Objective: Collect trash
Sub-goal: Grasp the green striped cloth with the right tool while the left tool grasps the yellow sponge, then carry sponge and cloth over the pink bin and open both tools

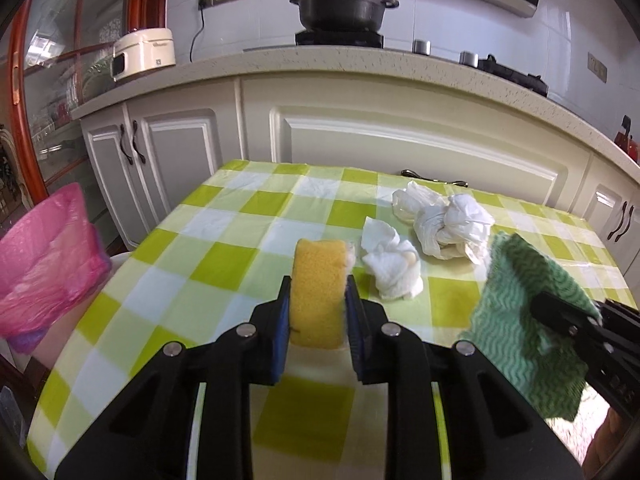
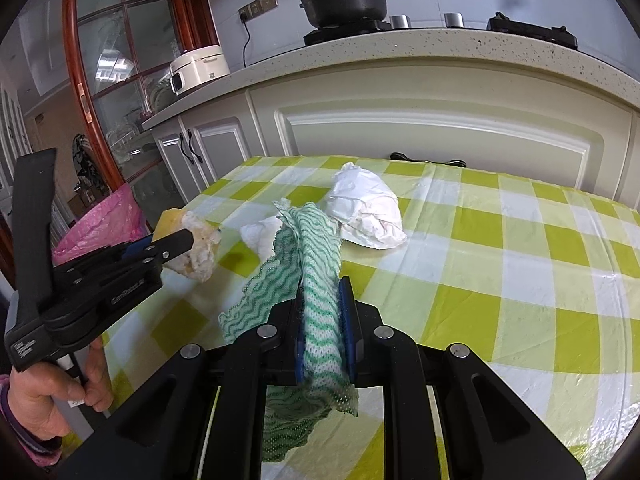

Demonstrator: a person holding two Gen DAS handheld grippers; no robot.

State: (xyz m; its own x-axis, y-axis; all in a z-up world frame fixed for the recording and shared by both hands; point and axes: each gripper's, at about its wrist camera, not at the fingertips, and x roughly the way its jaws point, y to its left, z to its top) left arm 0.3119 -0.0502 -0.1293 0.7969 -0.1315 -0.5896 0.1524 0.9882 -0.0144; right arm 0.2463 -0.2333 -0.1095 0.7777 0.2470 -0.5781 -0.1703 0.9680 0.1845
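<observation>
My left gripper (image 1: 318, 284) is shut on a yellow sponge (image 1: 319, 292), held above the checked tablecloth (image 1: 224, 248); the sponge also shows in the right wrist view (image 2: 192, 246). My right gripper (image 2: 323, 284) is shut on a green-and-white wavy cloth (image 2: 316, 264), which hangs from the jaws; it also shows in the left wrist view (image 1: 516, 312). Two crumpled white paper wads lie on the table, a small one (image 1: 394, 268) and a larger one (image 1: 452, 226). In the right wrist view the larger wad (image 2: 366, 208) lies beyond the cloth.
A bin lined with a pink bag (image 1: 44, 264) stands at the table's left side, also visible in the right wrist view (image 2: 104, 224). White cabinets (image 1: 400, 140) and a counter with a black pot (image 1: 344, 8) and a white appliance (image 1: 144, 52) lie behind the table.
</observation>
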